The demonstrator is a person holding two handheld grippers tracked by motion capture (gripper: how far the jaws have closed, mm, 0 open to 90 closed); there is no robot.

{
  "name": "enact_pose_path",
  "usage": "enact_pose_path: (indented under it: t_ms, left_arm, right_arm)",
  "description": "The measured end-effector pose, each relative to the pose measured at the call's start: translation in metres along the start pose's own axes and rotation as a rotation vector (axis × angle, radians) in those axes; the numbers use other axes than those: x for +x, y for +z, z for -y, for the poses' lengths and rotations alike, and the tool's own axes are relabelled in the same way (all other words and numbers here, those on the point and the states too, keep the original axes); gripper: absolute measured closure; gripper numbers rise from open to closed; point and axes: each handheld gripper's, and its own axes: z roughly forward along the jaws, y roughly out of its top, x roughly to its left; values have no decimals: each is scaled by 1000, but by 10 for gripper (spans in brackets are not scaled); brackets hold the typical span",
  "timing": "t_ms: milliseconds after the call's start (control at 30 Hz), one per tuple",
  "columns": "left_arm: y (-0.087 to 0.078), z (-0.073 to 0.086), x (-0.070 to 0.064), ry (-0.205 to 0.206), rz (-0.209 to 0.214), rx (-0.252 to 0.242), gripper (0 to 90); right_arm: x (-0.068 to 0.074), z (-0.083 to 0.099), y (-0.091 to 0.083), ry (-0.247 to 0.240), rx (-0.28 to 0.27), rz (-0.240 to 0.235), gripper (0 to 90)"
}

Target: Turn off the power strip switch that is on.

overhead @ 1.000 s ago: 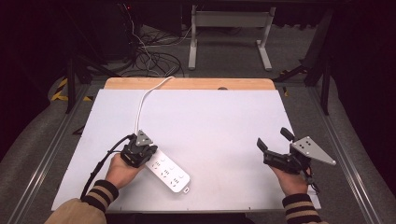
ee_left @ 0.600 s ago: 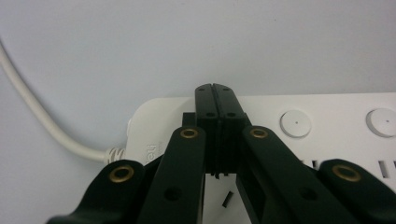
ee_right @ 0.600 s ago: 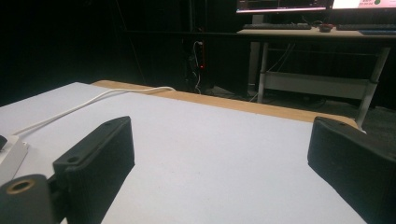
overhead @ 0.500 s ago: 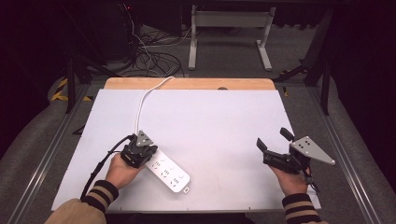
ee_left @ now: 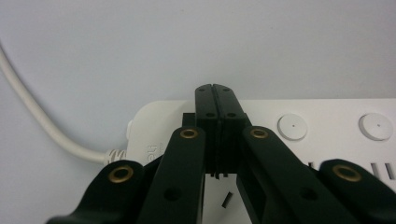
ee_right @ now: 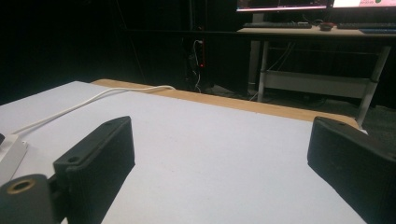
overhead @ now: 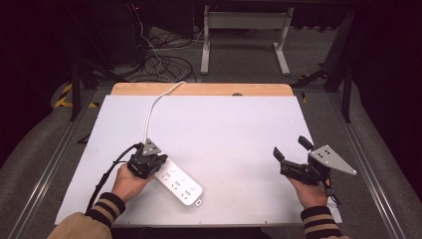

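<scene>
A white power strip [overhead: 180, 183] lies near the table's front left, and its white cord [overhead: 149, 115] runs toward the far edge. My left gripper [overhead: 148, 162] is shut, its closed tips resting over the cord end of the strip. In the left gripper view the two jaws meet flat at the left gripper's tips [ee_left: 216, 92] above the power strip [ee_left: 327, 135], with round buttons to the right and the cord [ee_left: 37, 122] leaving left. My right gripper [overhead: 291, 153] hovers open at the front right, holding nothing. In the right gripper view its fingers [ee_right: 99, 158] stand wide apart over bare table.
The white table top [overhead: 229, 129] has a wooden strip along its far edge [overhead: 199, 89]. Beyond it are dark floor cables [overhead: 159, 62] and a desk frame [overhead: 244, 35]. A corner of the power strip [ee_right: 8, 158] shows at the left of the right gripper view.
</scene>
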Motion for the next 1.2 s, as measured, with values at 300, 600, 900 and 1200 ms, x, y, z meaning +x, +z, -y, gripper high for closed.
enact_pose_path:
  t_ms: [300, 600, 900, 1200]
  left_arm:
    - [0, 0, 0, 4, 1, 0, 900]
    - [-2, 0, 3, -7, -7, 1, 899]
    - [-38, -4, 15, -104, -25, -203, 898]
    - [-120, 25, 23, -292, -176, -631, 898]
  right_arm:
    - [0, 0, 0, 1, -1, 0, 80]
    - [-1, -1, -1, -1, -2, -1, 80]
    - [-1, -1, -1, -2, -6, 0, 81]
    - [-2, -2, -4, 5, -15, 5, 83]
